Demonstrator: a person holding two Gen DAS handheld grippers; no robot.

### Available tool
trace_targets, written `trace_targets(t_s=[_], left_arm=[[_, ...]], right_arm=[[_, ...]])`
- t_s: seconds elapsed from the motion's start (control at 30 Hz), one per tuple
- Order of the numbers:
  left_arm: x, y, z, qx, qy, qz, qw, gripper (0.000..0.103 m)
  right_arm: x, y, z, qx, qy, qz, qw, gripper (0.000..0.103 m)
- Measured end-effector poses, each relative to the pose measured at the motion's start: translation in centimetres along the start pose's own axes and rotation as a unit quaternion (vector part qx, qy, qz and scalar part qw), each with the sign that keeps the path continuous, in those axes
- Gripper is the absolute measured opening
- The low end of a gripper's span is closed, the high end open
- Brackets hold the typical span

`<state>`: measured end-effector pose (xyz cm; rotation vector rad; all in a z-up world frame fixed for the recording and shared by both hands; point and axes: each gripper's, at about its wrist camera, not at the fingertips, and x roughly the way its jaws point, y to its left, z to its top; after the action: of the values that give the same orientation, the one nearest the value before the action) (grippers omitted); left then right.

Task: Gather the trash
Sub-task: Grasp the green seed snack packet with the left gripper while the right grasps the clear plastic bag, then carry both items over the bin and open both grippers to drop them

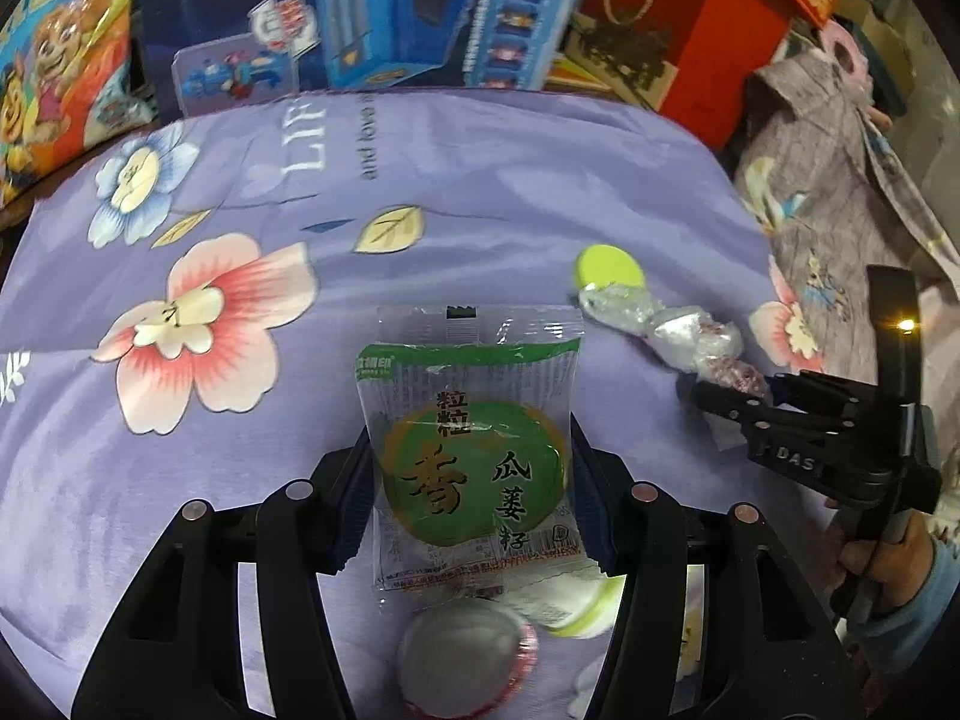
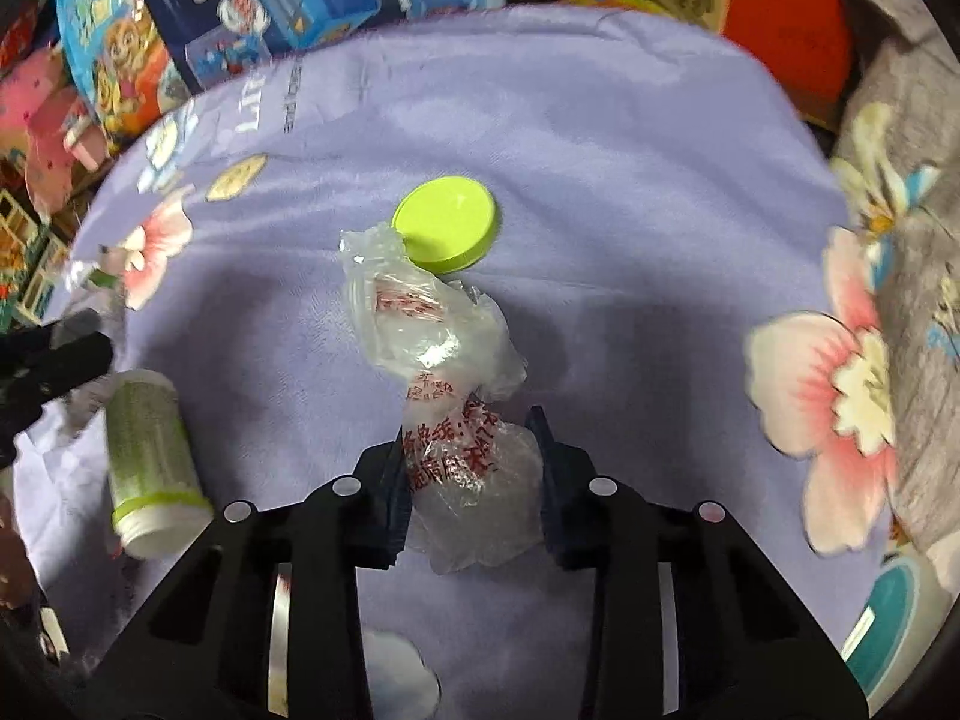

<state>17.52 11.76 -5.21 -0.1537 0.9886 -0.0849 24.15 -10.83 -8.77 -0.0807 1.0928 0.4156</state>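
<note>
A lilac floral bedsheet [image 2: 600, 150] printed "LIFE" and "and love" covers the bed. On it lies a green-capped jar [image 2: 153, 456], well left of the right claw [image 2: 474, 468], which pinches a crumpled clear plastic bag [image 2: 456, 372] with red print. The left claw [image 1: 471, 468] clamps a green snack packet [image 1: 474, 432] of melon seeds. A lime lid [image 2: 447, 222] touches the bag's far end.

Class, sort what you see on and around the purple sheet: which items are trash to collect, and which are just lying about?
Trash to collect:
- snack packet, in the left gripper
- crumpled plastic bag, in the right gripper
- green lid
- green bottle

Lying about:
- toy boxes
- red box
- grey floral quilt
</note>
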Motion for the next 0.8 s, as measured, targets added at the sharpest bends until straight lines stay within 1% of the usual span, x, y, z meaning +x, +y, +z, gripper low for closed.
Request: trace_targets(t_s=[0.17,0.23,0.4,0.53,0.7,0.8], left_arm=[[-1.4,-2.9,0.0,0.027,-0.014,-0.014,0.9995,0.057],[-2.0,-4.6,-0.2,0.043,-0.018,-0.024,0.9986,0.057],[-2.2,-8.8,-0.8,0.081,-0.01,-0.047,0.9956,0.057],[-2.4,-12.9,-1.4,0.118,-0.008,-0.062,0.9911,0.057],[-2.7,-17.9,-2.1,0.161,-0.011,-0.08,0.9837,0.057],[-2.7,-20.6,-2.8,0.181,-0.01,-0.083,0.9798,0.057]], right_arm=[[-3.5,-1.7,-1.8,0.032,-0.024,0.004,0.999,0.033],[-4.6,-2.3,-2.5,0.044,-0.033,0.005,0.999,0.033],[-8.1,-5.0,-5.2,0.077,-0.055,-0.003,0.995,0.033],[-10.5,-7.7,-7.2,0.101,-0.069,-0.023,0.992,0.033],[-13.7,-11.3,-9.8,0.137,-0.095,-0.034,0.985,0.033],[-15.3,-13.3,-11.3,0.159,-0.107,-0.04,0.981,0.033]])
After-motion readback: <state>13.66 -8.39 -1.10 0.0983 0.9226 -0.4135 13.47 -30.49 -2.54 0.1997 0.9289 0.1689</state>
